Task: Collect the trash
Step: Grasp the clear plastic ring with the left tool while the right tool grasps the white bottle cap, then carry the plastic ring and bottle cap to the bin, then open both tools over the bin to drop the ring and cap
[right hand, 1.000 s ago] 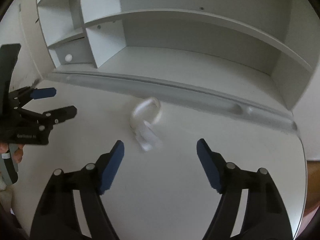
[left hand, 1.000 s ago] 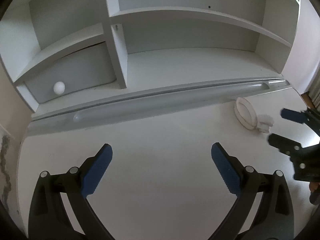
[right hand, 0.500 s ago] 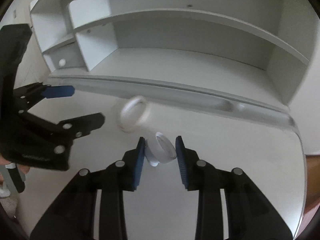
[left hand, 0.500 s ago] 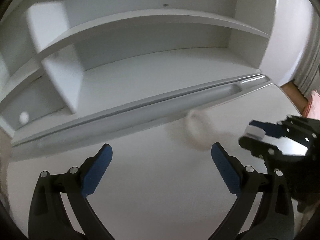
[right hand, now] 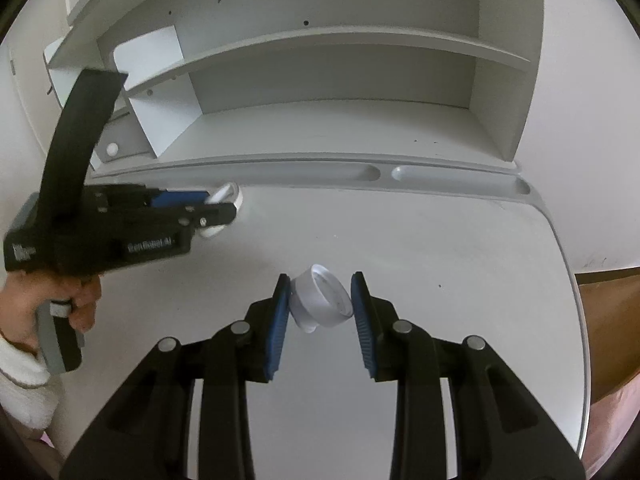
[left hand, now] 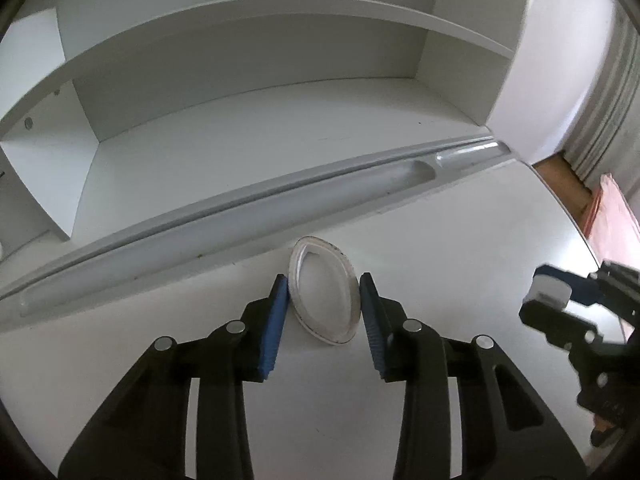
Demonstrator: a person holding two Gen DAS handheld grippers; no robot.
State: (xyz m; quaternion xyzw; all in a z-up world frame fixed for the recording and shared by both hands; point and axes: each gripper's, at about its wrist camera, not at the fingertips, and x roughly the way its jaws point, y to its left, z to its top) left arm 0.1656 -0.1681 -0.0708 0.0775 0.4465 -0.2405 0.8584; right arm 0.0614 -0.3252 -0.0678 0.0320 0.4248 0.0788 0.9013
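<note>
Left tongs (left hand: 323, 300) closed across a white ring (left hand: 322, 290) — a flat, hollow band, squeezed to an oval between the blue pads, its lower edge at or just above the white worktop (left hand: 460, 240), near the long pen groove (left hand: 200, 232); whether it touches cannot be told. Right tongs (right hand: 318, 302) closed on a small white cap-like cylinder (right hand: 322, 300), held tilted, apparently clear of the worktop. Both pieces appear light and thin-walled; the ring's oval shape suggests it flexes under pressure, so a firm squeeze may buckle it or let it spring out sideways. Smooth plastic on ribbed pads should hold with modest force. Best purchase, by judgement: across the ring's outer rim at opposite points, and across the cylinder's side wall — as now. Shelving (right hand: 320, 80) behind the worktop appears bare.
</note>
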